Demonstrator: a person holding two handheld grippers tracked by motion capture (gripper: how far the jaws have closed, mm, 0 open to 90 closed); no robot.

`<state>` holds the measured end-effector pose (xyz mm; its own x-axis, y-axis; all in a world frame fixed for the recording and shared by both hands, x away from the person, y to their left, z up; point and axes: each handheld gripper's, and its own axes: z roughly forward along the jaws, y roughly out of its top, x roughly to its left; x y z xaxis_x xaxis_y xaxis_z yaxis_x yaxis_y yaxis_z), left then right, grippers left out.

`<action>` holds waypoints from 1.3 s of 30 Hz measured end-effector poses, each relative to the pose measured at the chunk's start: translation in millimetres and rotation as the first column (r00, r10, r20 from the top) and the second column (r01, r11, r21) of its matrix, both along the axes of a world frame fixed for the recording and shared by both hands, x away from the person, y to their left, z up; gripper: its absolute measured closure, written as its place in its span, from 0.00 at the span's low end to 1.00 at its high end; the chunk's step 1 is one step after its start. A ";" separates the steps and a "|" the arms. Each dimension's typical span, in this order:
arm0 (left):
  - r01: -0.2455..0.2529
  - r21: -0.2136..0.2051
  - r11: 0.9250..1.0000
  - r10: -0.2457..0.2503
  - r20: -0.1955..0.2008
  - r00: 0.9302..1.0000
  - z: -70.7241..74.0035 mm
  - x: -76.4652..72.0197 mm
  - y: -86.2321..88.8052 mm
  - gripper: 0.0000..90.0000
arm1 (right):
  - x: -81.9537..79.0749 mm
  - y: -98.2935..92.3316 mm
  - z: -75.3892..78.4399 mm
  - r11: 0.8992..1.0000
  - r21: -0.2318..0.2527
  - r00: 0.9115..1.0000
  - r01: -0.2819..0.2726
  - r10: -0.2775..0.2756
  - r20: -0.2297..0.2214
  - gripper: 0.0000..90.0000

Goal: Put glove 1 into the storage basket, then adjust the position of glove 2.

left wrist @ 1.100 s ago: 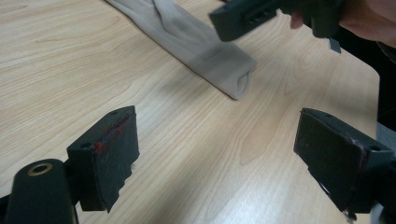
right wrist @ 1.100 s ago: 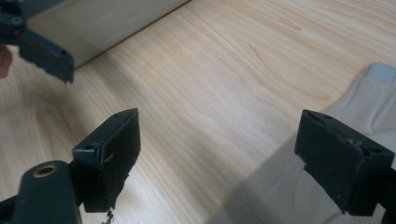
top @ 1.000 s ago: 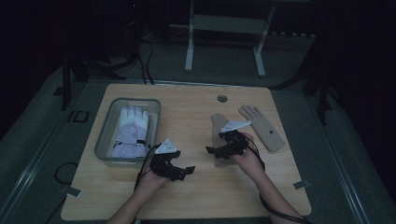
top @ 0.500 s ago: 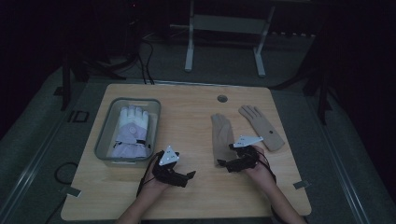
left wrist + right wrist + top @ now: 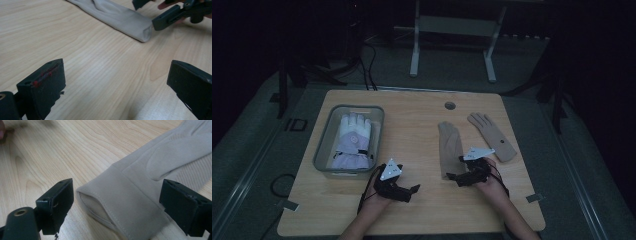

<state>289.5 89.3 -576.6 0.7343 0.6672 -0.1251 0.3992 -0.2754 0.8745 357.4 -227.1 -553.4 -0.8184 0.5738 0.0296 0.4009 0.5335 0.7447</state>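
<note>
Writing: there's "ID" lettered pale on the dark floor (image 5: pixel 295 124) just left of the table; nothing legible on the gloves from here.
Table: light wood-grain table (image 5: pixel 412 125) with rounded corners and a small round hole (image 5: pixel 450 106) near its far edge.
Near glove: the beige glove (image 5: pixel 450 145) lies flat, soft smooth fabric, stitched seams, cuff end open and pointing towards the person; the right gripper view shows that hollow cuff (image 5: pixel 120 205) right up close.
Second glove: a matching tan glove (image 5: pixel 492 135) lies just to the right of it, fingers spread towards the far edge, a small dark dot on its cuff end, the two apart.
Bin: a clear plastic bin (image 5: pixel 324 150) with rounded corners sits on the left side of the table.
Bin contents: one padded white-and-lilac winter glove (image 5: pixel 352 140) with a round badge on the back, too small to read.
Right gripper: the right gripper (image 5: pixel 460 176) is down at the beige glove's cuff, jaws spread wide either side of it, pads not pressing on the cloth.
Left gripper: the left gripper (image 5: pixel 412 192) sits low over bare wood, well clear of the cuff, jaws just parted further and now gaping, nothing between them.
</note>
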 end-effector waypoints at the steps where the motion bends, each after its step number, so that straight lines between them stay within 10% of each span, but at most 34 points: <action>1: 0.000 0.000 1.000 0.000 0.000 1.000 0.0 0.0 0.0 0.02 | 0.6 -0.8 1.6 1.000 0.004 1.000 0.006 -0.006 -0.024 0.14; 24: -0.018 -0.036 0.999 0.018 0.005 1.000 -1.4 -0.2 3.4 0.02 | 27.6 -12.1 54.4 0.991 0.023 0.991 0.130 -0.131 0.026 0.19; 39: -0.015 -0.023 1.000 0.016 0.004 1.000 -1.3 0.2 3.6 0.02 | 65.3 10.3 43.4 0.992 -0.009 0.991 0.123 -0.122 0.064 0.33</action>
